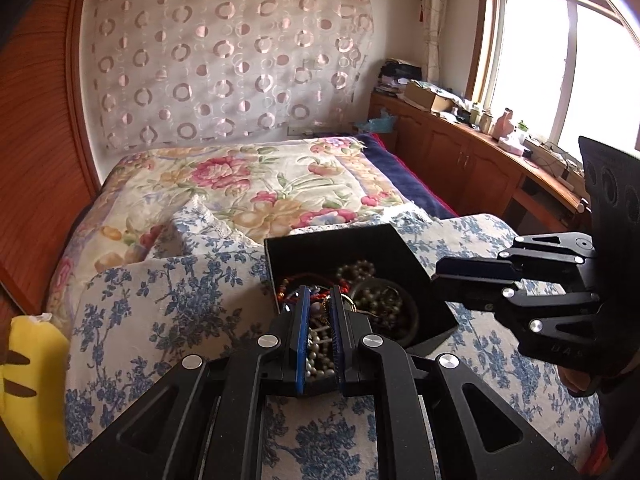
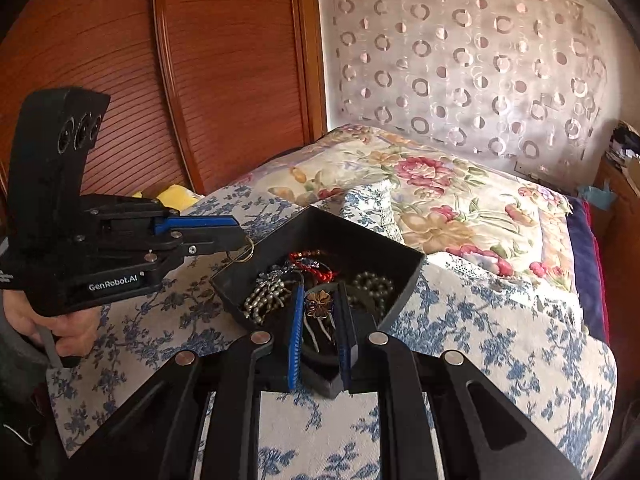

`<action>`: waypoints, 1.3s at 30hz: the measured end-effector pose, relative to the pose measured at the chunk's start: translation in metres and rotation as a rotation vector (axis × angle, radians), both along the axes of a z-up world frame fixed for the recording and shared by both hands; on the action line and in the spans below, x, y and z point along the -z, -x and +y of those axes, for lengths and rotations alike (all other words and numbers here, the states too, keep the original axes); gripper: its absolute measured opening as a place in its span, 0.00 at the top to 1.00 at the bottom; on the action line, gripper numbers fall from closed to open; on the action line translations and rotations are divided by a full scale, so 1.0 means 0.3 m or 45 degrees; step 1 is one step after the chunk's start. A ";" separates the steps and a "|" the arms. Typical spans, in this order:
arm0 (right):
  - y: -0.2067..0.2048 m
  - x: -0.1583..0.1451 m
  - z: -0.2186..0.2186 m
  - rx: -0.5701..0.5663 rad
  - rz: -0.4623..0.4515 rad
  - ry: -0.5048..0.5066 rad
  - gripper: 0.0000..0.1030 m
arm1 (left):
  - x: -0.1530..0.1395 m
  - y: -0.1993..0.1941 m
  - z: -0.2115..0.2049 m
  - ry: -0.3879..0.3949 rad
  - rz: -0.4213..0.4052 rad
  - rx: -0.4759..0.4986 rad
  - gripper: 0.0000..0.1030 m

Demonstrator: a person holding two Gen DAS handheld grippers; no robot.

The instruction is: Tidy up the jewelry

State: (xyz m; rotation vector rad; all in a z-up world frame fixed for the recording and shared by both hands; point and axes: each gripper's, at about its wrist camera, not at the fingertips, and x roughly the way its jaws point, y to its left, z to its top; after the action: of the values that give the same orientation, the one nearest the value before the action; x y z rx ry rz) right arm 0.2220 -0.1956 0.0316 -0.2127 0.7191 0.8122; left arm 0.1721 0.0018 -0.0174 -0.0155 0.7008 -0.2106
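Observation:
A black open box (image 1: 320, 252) (image 2: 352, 236) of tangled jewelry sits on the bed, with pearl strands (image 1: 358, 270) (image 2: 264, 296) and red beads (image 2: 310, 260) inside. My left gripper (image 1: 320, 294) (image 2: 240, 236) hovers over the box's near-left side, shut on a thin gold ring (image 2: 246, 250) (image 1: 347, 301) that dangles from its tips. My right gripper (image 2: 319, 290) (image 1: 435, 280) hangs over the box's right corner. It is shut on a brown flower-shaped pin (image 2: 318, 301) whose thin strands hang down. A dark round bowl (image 1: 412, 320) holding beads lies in the box.
The box rests on a blue-flowered cloth (image 1: 180, 300) over a bed with a floral quilt (image 1: 248, 184). A yellow plush (image 1: 32, 380) lies at the bed's left edge. A wooden wardrobe (image 2: 120, 60) stands on the left, a cluttered wooden counter (image 1: 460, 148) under the window. A hand (image 2: 72, 328) grips the left handle.

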 end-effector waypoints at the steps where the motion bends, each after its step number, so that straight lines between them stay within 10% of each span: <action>1: -0.008 0.005 0.007 0.002 -0.001 0.005 0.84 | -0.005 -0.011 0.003 -0.008 -0.003 0.000 0.91; 8: -0.032 0.017 0.025 0.011 0.007 0.008 0.83 | -0.023 -0.086 -0.001 -0.047 -0.011 0.005 0.91; 12: -0.044 0.019 0.022 0.040 -0.009 0.019 0.63 | -0.013 -0.119 -0.010 -0.049 -0.004 0.010 0.91; 27: -0.058 0.035 -0.079 0.169 0.000 -0.003 0.63 | 0.039 -0.201 -0.042 -0.052 0.043 0.014 0.91; 39: -0.014 0.030 -0.132 0.255 -0.011 -0.037 0.63 | 0.045 -0.098 -0.033 -0.054 0.027 -0.030 0.42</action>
State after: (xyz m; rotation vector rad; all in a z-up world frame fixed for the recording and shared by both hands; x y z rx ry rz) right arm 0.2261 -0.2352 0.0225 -0.1156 0.7076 0.6301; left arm 0.2015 -0.0082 -0.0309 0.0144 0.7254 -0.1732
